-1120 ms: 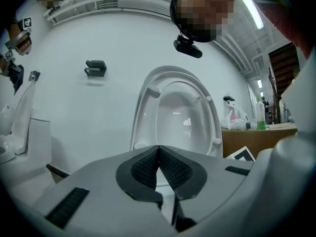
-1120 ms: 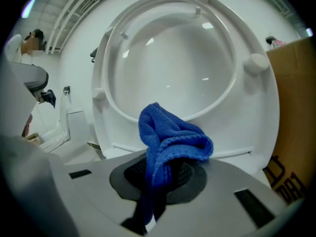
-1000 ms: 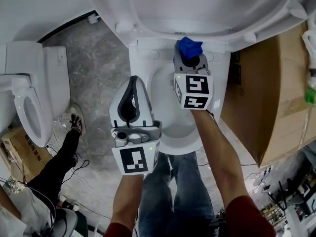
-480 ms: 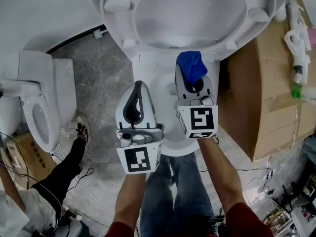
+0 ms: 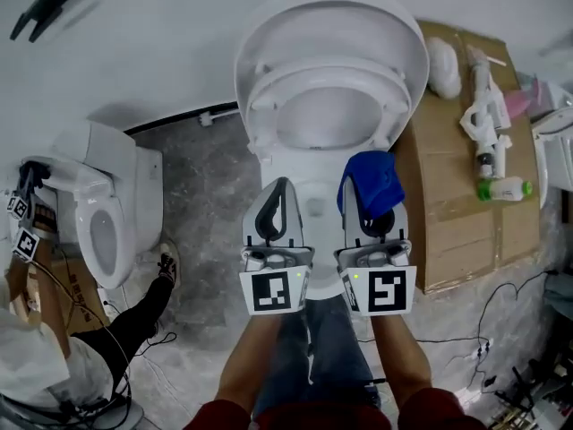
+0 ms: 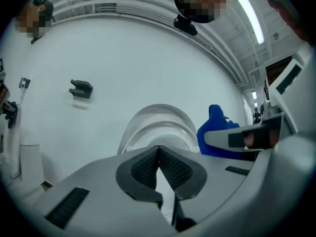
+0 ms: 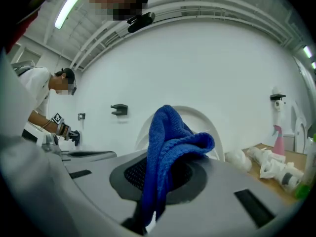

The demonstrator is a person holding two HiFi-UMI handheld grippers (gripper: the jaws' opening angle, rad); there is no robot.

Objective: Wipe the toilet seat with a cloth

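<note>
Fingers (image 7: 128,174) of the right gripper (image 5: 374,213) pinch the blue cloth (image 5: 372,182), likely to keep it ready for wiping the upright toilet seat (image 5: 394,115) ahead, while the left gripper (image 5: 277,191) is closed and empty.

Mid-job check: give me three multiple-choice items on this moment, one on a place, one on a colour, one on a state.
1. In the head view, on which side of the raised-seat toilet does the box stand?
A. left
B. there is no box
C. right

2. What colour is the cloth?
A. blue
B. white
C. green

3. The left gripper is:
A. wide open
B. shut and empty
C. shut on the cloth

Answers:
1 C: the box lies against the toilet's right side in that view.
2 A: the cloth shows blue in all three views.
3 B: its fingers meet with nothing between them.
</note>
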